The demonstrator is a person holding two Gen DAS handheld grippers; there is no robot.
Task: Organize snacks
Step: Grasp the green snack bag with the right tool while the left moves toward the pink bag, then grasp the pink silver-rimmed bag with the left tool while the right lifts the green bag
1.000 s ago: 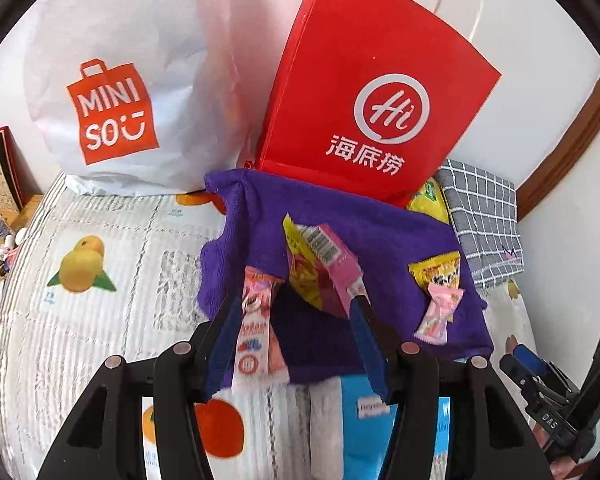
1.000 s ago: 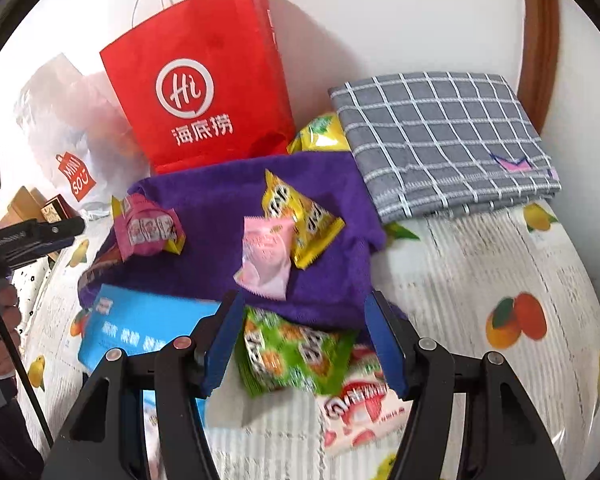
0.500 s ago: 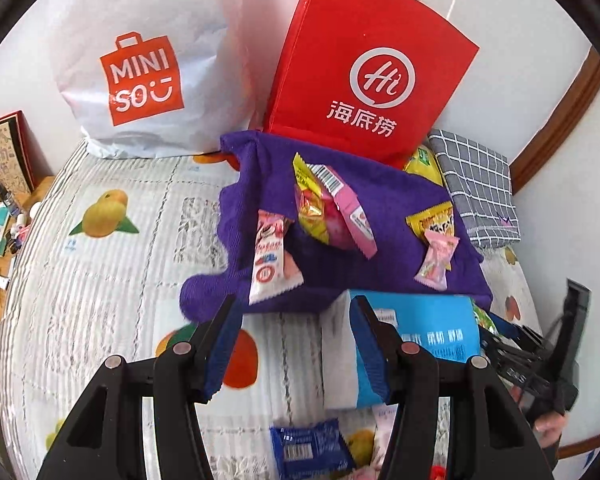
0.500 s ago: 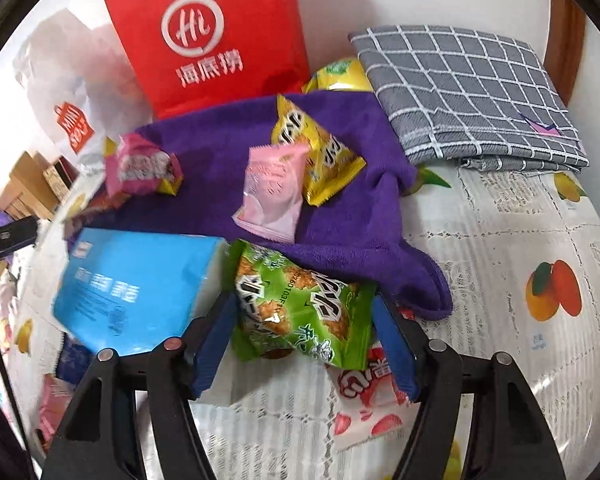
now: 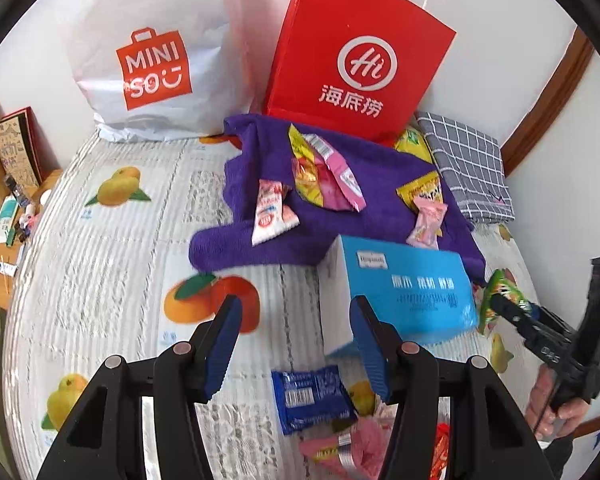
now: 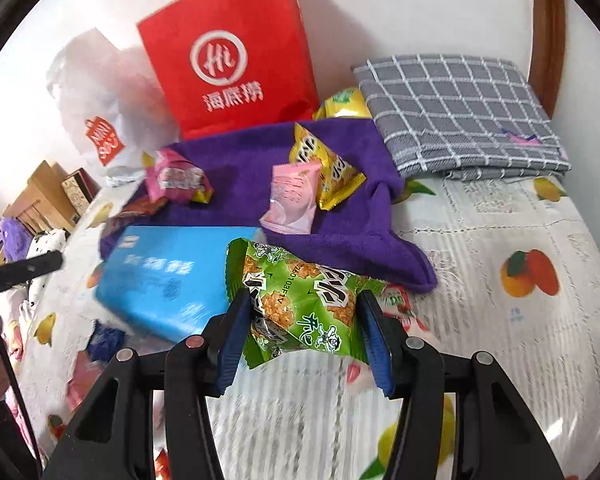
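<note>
My right gripper has a green snack packet between its blue pads; the jaws are closing and both pads press its sides. The left wrist view shows that packet hanging at the right gripper's tip. A purple towel carries a pink packet, a yellow packet and a pink-and-yellow one. My left gripper stands open over the fruit-print tablecloth, nothing between its fingers, near a blue box.
A red paper bag and a white shopping bag stand against the back wall. A folded grey checked cloth lies at the right. A small blue packet and pink wrappers lie near my left gripper.
The left gripper has drawn back from the purple towel toward the near side of the table. The right gripper has moved up to the green packet and closed around it.
</note>
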